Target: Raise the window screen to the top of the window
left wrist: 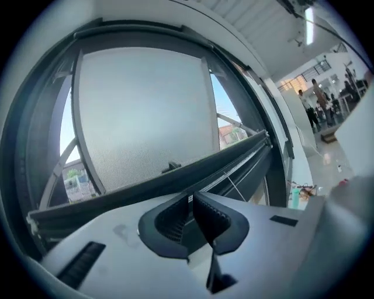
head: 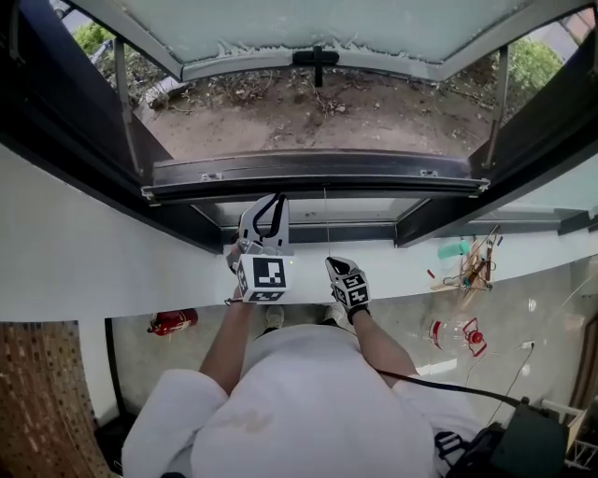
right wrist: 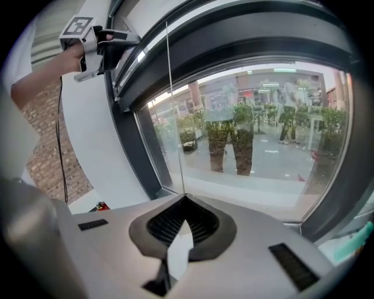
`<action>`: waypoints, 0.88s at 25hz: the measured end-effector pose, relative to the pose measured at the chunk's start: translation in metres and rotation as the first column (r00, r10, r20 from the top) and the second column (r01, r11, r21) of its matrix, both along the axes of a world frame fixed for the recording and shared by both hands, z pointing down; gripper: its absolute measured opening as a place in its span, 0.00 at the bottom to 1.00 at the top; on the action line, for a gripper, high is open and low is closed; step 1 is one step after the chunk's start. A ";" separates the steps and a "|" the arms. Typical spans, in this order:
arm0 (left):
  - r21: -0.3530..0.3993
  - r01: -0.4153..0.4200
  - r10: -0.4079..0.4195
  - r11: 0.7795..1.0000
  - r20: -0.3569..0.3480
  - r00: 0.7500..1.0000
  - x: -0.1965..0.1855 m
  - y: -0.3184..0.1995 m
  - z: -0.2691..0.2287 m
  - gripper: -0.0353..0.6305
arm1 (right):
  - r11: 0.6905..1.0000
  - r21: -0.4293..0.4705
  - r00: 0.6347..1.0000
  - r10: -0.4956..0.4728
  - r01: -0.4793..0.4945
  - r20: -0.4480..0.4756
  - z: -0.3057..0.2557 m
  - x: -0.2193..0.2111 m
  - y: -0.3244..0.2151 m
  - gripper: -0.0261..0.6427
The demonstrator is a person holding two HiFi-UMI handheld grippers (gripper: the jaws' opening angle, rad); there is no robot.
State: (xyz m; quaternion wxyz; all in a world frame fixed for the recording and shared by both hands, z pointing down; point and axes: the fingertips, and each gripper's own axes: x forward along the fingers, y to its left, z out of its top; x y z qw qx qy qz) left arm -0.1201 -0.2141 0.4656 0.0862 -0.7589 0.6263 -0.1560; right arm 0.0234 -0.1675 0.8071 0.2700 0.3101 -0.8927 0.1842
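Both tongs are held up at the window, the left tongs higher and further forward than the right tongs.

Left tongs: the ribbed pads stand together with only a hairline slit between them. We can make out nothing caught in it. The tips sit just under the window screen rail, close to it. We cannot confirm contact from any view.

Right tongs: the jaws are fully closed and pinch the thin pull cord. The cord runs straight up from the point where the pads meet to the dark frame overhead. The lower glass pane stands directly ahead of these tongs.

Window screen: its dark rail lies low, across the foot of the opening. It is ahead of and above both tongs, and spans well beyond them on either side.

Beyond the rail, the outward-hung sash stands open far ahead of the tongs. Its black handle is roughly in line with the gap between the two tongs. Bare ground shows between the sash and the rail.

Below and to the left of the left tongs, a red fire extinguisher lies on the floor.
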 end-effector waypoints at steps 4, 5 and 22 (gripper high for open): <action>-0.028 0.000 -0.004 1.000 -0.147 0.989 -0.002 0.002 -0.001 0.06 | 1.000 0.027 1.000 -0.011 0.011 0.015 -0.011 -0.011 -0.008 0.04; -0.034 -0.002 -0.004 0.999 -0.176 0.984 -0.003 0.002 -0.001 0.06 | 0.999 0.034 1.000 -0.017 0.016 0.020 -0.014 -0.014 -0.008 0.04; -0.060 -0.053 0.031 0.997 -0.315 0.949 0.004 0.004 0.005 0.06 | 0.993 0.110 0.994 0.023 -0.035 0.110 -0.050 -0.020 -0.023 0.04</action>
